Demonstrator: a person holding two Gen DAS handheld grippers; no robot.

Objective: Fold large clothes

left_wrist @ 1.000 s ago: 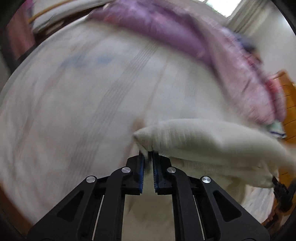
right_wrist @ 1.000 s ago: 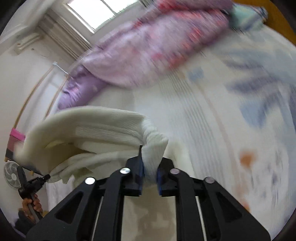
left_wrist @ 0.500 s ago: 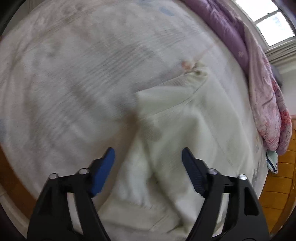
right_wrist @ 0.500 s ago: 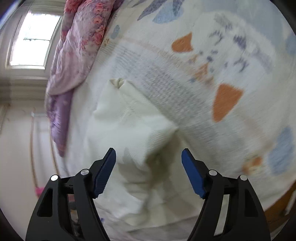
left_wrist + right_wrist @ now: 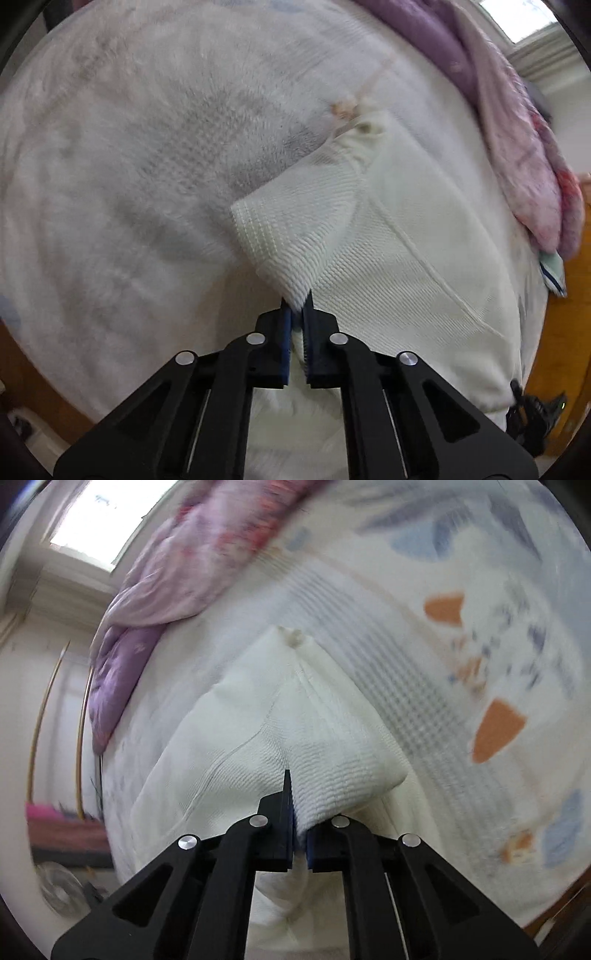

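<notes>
A cream knitted sweater (image 5: pixel 402 236) lies spread on the bed, its far end bunched to a point (image 5: pixel 365 127). My left gripper (image 5: pixel 297 312) is shut on the sweater's ribbed near-left corner, which is lifted slightly. In the right wrist view the same sweater (image 5: pixel 236 738) runs away from me. My right gripper (image 5: pixel 297 805) is shut on a raised fold of its near-right corner (image 5: pixel 351 771). The other gripper's tip shows at the left wrist view's lower right (image 5: pixel 532 410).
The bed cover (image 5: pixel 147 166) is white with blue and orange shapes (image 5: pixel 495 731). A purple and pink floral quilt (image 5: pixel 517 122) is heaped along the far side, also in the right wrist view (image 5: pixel 177 587). A wooden bed frame (image 5: pixel 561 332) and a window (image 5: pixel 92 520) lie beyond.
One second ago both grippers held the sweater up. Half a second ago both were open above it as it lay on the bed. Now both have shut on its near corners.
</notes>
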